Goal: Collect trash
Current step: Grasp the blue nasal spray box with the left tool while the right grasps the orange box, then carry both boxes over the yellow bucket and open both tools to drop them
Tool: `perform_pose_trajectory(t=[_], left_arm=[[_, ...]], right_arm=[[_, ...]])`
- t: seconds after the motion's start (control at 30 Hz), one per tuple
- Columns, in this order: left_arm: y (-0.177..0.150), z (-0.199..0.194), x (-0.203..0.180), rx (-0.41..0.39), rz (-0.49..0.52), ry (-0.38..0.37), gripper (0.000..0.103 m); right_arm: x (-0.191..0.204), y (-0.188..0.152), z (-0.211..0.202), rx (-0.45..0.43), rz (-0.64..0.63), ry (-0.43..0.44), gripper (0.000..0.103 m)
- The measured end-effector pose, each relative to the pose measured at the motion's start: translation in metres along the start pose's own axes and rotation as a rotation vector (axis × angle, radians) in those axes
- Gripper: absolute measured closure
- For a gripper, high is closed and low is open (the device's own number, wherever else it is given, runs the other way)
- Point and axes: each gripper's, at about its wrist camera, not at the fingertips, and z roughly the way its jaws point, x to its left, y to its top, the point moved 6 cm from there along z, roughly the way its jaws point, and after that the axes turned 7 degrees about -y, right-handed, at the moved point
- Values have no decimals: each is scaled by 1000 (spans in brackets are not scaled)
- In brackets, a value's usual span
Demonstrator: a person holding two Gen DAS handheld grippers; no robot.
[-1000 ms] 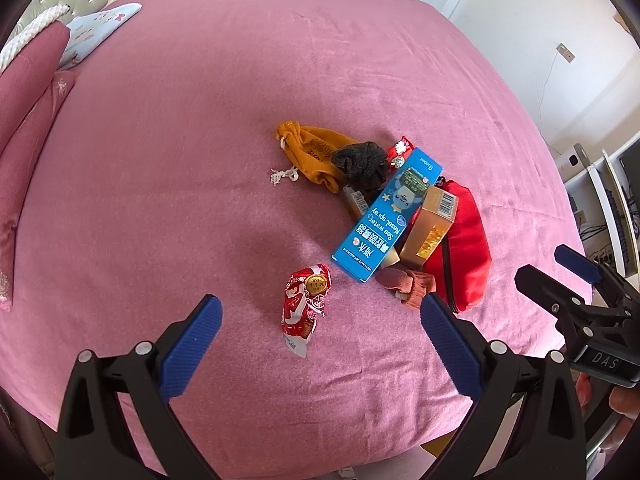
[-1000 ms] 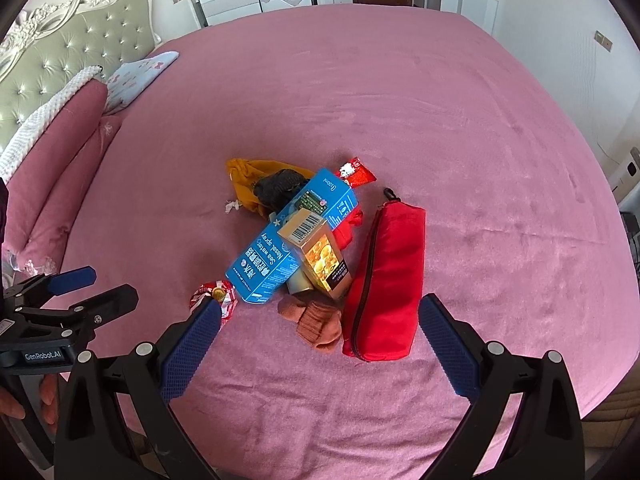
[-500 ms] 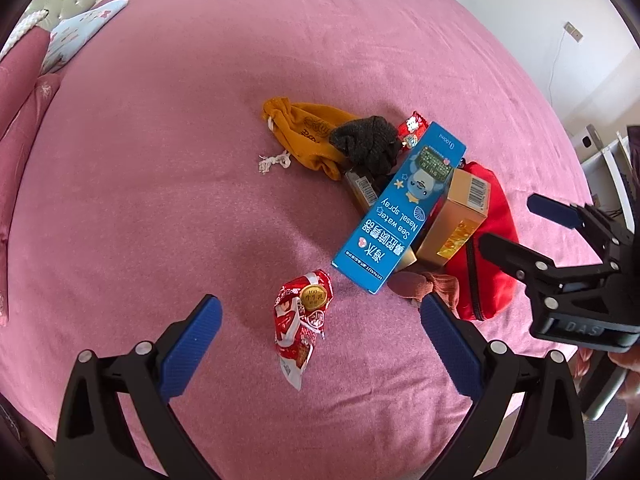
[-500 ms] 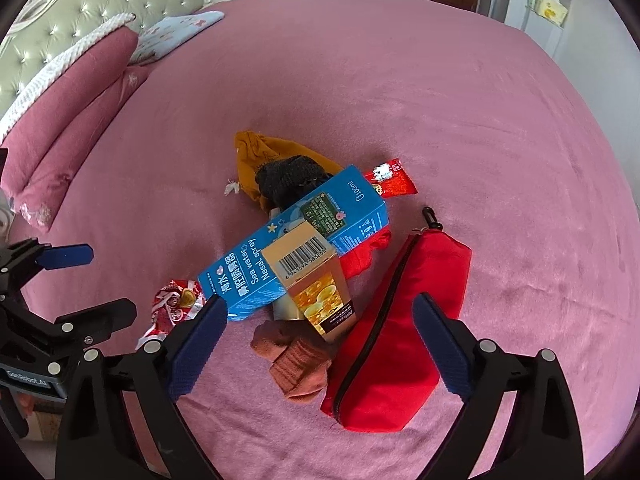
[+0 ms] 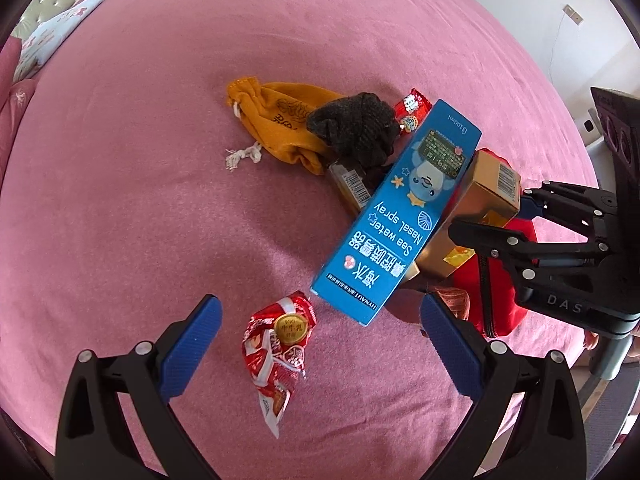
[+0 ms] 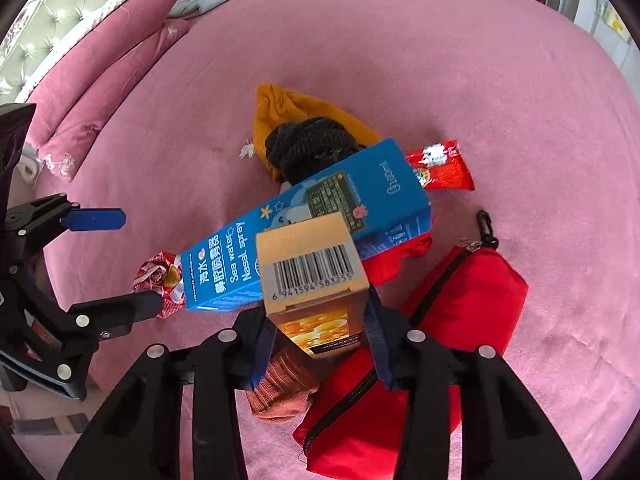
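Note:
A heap lies on the pink bedspread (image 5: 140, 200). In it a gold carton with a barcode (image 6: 308, 256) leans on a long blue nasal-spray box (image 6: 304, 224). My right gripper (image 6: 320, 336) is closing, and its blue pads touch both sides of the gold carton (image 5: 488, 184). The left wrist view shows the same right gripper (image 5: 488, 216) at the carton. My left gripper (image 5: 320, 312) hangs open above a crumpled red snack wrapper (image 5: 280, 344), with nothing between its fingers. A second small red wrapper (image 6: 440, 168) pokes out behind the blue box (image 5: 400, 216).
A mustard drawstring pouch (image 5: 280, 128), a dark knitted item (image 5: 356, 128), a red zip pouch (image 6: 460, 320) and a rust sock (image 6: 284, 384) share the heap. Pink pillows (image 6: 100, 68) lie far left. The bed's edge runs just under both grippers.
Both grippers have come down closer to the heap. The right jaws went from wide open to closed in on the gold carton. The left jaws stayed open.

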Motion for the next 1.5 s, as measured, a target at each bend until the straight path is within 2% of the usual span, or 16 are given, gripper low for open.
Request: perform_pose_trajectory(t=[0.3,0.5,0.6,0.63,0.7,0.73,0.77,0.87,1.07,1.3,1.5], left_arm=[[22,17,-25,15,94,-4,4],[47,38,-45,29,196,25,4],[54,48,-48,51,197,18,5],[57,50,-49,50,189,4,11],[61,57,-52,75,179,-37,30],[63,62,-53,87,179,-46,44],[63,64,-54,97,181,-50,49],[65,63,-57,90,181,-56,52],[63,35,-60,52,176,-91,53],[57,-28,-69,-14,200,-145,53],[27,-80,-90,-48,248,-224,53]], right_arm=[[-33,-2,-44,-103,188,49,65],[-57,-9,-54,-112,288,56,66],[-65,-11,-53,-108,309,44,66],[-67,-12,-54,-109,316,42,66],[-69,-14,-55,-111,326,46,66],[-69,-14,-55,-112,330,46,66],[-69,-14,-55,-113,334,47,66],[-69,-14,-58,-118,349,46,66],[-64,-12,-74,-154,381,43,66],[-50,-16,-115,-221,413,-1,66],[-37,-48,-162,-295,501,-55,66]])
